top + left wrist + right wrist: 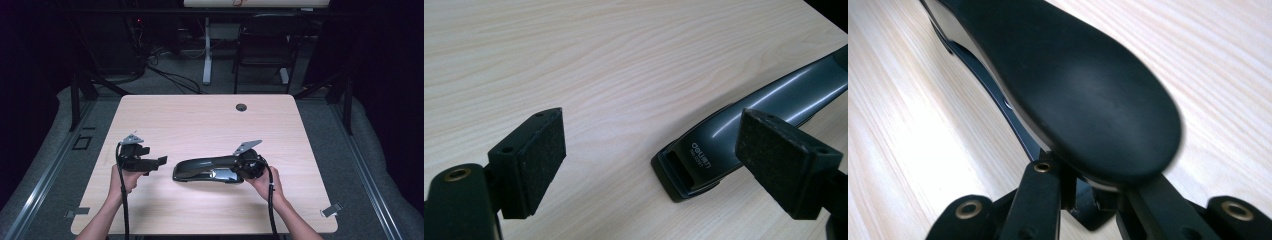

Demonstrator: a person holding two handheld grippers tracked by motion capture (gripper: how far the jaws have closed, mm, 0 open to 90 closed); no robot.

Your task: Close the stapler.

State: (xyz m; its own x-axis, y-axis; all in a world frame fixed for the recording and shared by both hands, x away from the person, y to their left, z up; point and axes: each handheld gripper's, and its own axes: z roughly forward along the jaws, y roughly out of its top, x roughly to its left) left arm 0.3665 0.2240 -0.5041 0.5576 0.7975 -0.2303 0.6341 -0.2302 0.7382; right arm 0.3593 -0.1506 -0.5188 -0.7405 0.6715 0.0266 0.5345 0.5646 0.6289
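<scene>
The right gripper (243,167) is clamping the rear end of a big black long-arm stapler (210,170), its 2 jaws pinching the base just under the handle's rounded tail in the right gripper view. The stapler is lying flat on the light wood table (200,120), near the front edge and a bit right of center, nose pointing toward the person's left. The left gripper (651,160) is hovering just beside that nose with its jaws spread wide and nothing between them, the 2 felt-like pads (541,155) facing each other over bare tabletop.

If the plan is to grab the front end too, I'd say the left one is needing to slide over so the nose sits square between the pads before closing, not catching just a corner. That glossy shell looks slippery.

Hard to tell stuff: the small white lettering on the nose is too tiny to read properly, and the handle is hiding exactly how deep the right jaws are biting.
</scene>
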